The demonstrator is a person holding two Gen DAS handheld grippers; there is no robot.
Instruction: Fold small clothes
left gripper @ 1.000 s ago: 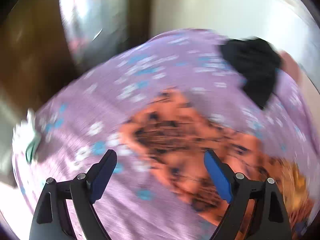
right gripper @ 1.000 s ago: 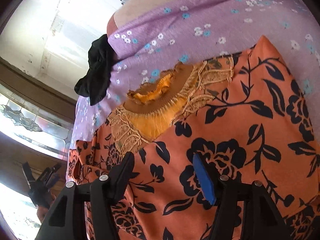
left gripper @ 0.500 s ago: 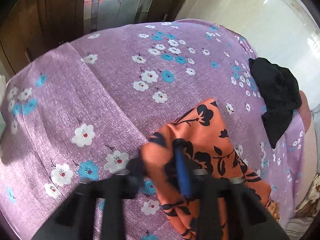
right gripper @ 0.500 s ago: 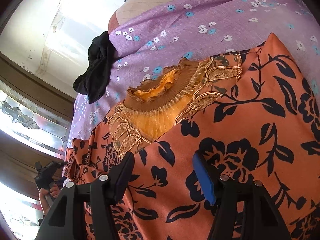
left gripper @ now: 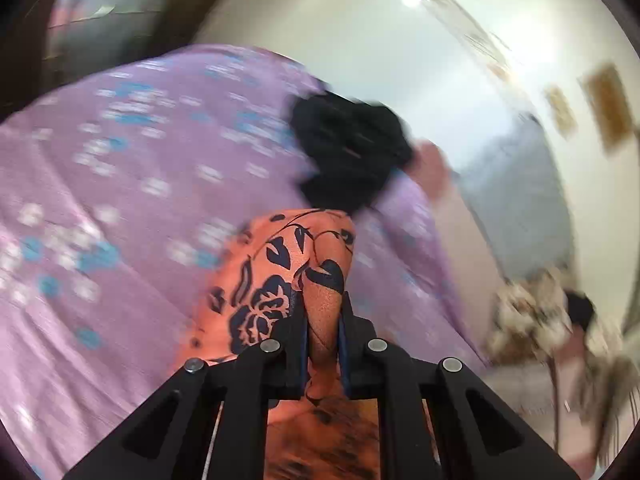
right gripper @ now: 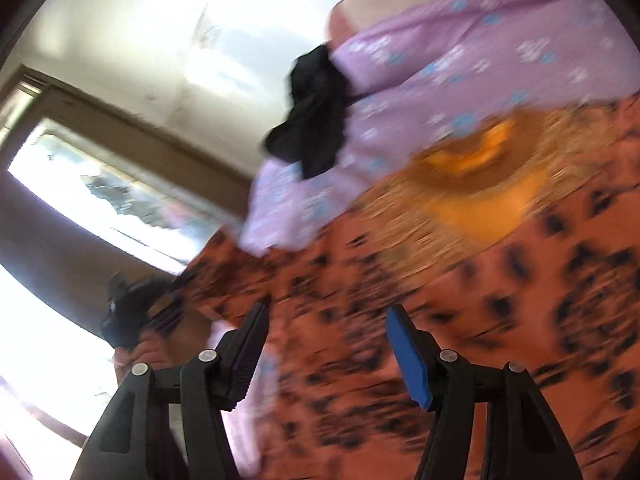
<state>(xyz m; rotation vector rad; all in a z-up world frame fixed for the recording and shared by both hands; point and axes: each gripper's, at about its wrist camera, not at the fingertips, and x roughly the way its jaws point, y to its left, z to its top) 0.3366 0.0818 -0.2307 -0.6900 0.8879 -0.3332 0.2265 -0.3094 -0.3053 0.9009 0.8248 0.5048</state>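
An orange garment with black flowers (left gripper: 280,272) lies on a purple flowered sheet (left gripper: 120,184). My left gripper (left gripper: 322,320) is shut on a fold of this garment and holds it up off the sheet. In the right wrist view the same orange garment (right gripper: 460,320) fills the lower right, with its gold lace collar (right gripper: 472,168) showing. My right gripper (right gripper: 328,344) is open just above the garment and holds nothing. The left gripper (right gripper: 140,312) also shows in that view at the garment's far corner.
A black cloth (left gripper: 348,152) lies bunched at the far edge of the sheet, also seen in the right wrist view (right gripper: 312,116). A white wall (left gripper: 400,40) stands behind. A window (right gripper: 100,200) is at the left. A patterned cloth heap (left gripper: 532,312) lies at the right.
My left gripper has closed on the garment's corner and lifted it. My right gripper stays open and has swung, blurring the view.
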